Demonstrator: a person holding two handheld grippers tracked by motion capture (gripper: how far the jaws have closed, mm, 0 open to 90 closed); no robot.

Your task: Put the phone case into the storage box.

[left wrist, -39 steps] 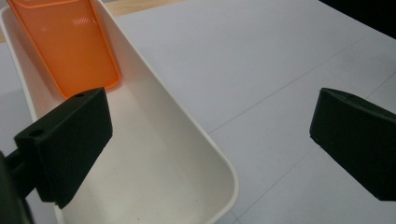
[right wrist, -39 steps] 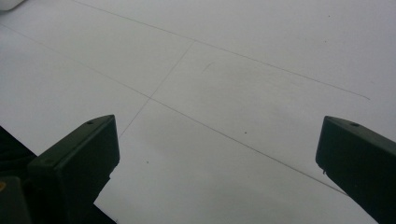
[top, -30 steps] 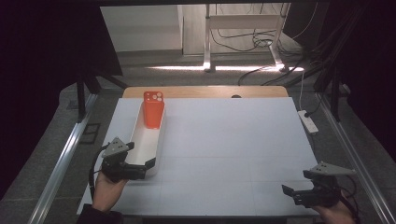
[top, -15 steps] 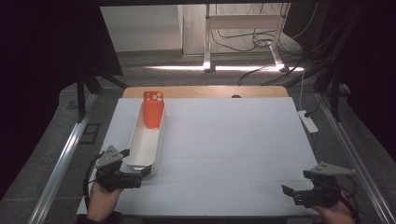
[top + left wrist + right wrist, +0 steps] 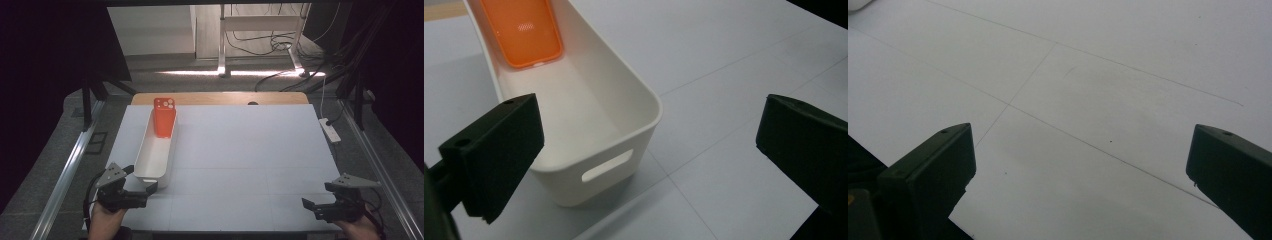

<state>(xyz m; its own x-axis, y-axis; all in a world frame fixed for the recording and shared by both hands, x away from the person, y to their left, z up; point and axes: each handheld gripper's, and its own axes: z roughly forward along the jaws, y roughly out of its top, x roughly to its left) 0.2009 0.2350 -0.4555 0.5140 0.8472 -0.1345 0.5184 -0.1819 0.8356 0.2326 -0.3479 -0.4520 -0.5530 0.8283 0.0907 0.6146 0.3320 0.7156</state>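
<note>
White bin [image 5: 156, 155] holding orange phone case [image 5: 164, 117], left gripper [image 5: 142, 192] beside its near end, right gripper [image 5: 312, 207] well apart

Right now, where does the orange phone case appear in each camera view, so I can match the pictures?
High view: the orange phone case leans upright in the far end of the white bin, left of centre.
Left gripper view: it sits at top left, inside the bin's far end, beyond the open jaws.
Right gripper view: bare white table surface between the jaws.
Shared landmark: the bin's near end with its handle slot.

White table [image 5: 240, 150] with wooden far edge; grey floor [image 5: 200, 82] lit by a bright strip; dark surroundings.
</note>
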